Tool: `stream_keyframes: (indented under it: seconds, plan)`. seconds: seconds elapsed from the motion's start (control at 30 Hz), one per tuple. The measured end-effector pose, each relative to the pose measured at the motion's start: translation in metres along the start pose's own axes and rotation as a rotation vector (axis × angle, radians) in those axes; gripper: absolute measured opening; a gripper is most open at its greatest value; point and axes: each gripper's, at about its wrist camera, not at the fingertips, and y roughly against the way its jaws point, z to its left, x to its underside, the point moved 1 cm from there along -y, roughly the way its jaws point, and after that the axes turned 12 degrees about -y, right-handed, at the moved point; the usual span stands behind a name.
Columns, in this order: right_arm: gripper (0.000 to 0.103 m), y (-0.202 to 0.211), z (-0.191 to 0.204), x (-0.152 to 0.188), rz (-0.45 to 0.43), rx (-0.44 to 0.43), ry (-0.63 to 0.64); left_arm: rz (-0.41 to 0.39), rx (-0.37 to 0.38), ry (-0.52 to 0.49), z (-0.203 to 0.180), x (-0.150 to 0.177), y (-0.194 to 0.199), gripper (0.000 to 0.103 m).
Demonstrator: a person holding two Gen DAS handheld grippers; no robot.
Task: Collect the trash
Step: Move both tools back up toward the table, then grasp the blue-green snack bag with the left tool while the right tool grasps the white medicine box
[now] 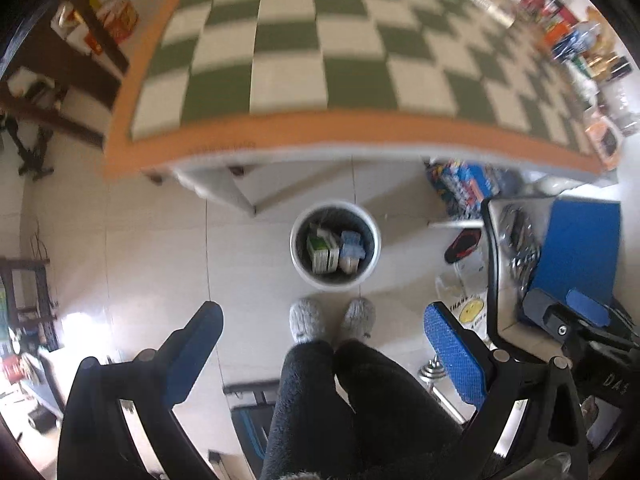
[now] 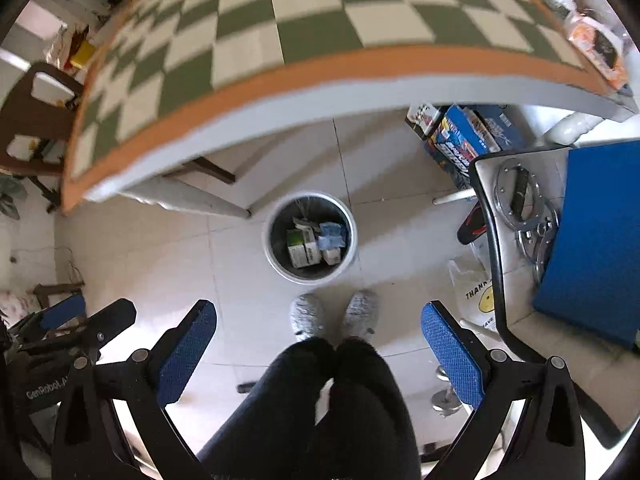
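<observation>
Both grippers are held high over the floor, pointing down, and nothing is carried in either. The left gripper (image 1: 324, 344) is spread wide with its blue pads well apart; the right gripper (image 2: 320, 340) is likewise spread and empty. Directly below, the bin (image 1: 297, 256) is seen standing on the tiles just in front of the person's slippers (image 1: 306, 320), near the table (image 1: 280, 140) edge. Several pieces of trash (image 1: 336, 250) (green-and-white cartons and a bluish packet) are already lodged inside it, so part of the collecting may be judged done. The near stretch of the chequered tabletop is seen bare, while packets and a bottle (image 1: 486, 2) are crowded along its far right side; whether any of these count as trash cannot be told. If they do, more fetching is left.
</observation>
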Motion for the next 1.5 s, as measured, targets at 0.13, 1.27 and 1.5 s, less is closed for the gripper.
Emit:
stream_keyframes:
  seconds: [0.13, 1.27, 1.5]
  plan:
    - [0.103, 0.044, 0.005, -0.029, -0.047, -0.083, -0.074, -0.1, -0.038, -0.025, -0.001, -0.047, 0.037, 0.103]
    - [0.103, -0.105, 0.002, -0.671, 0.068, 0.116, 0.28, 0.069, 0.242, 0.619, -0.031, -0.593, -0.161, 0.07]
    - [0.1, -0.113, -0.007, -0.677, 0.133, 0.051, 0.223, -0.003, 0.15, 0.379, -0.048, -0.612, -0.146, 0.014]
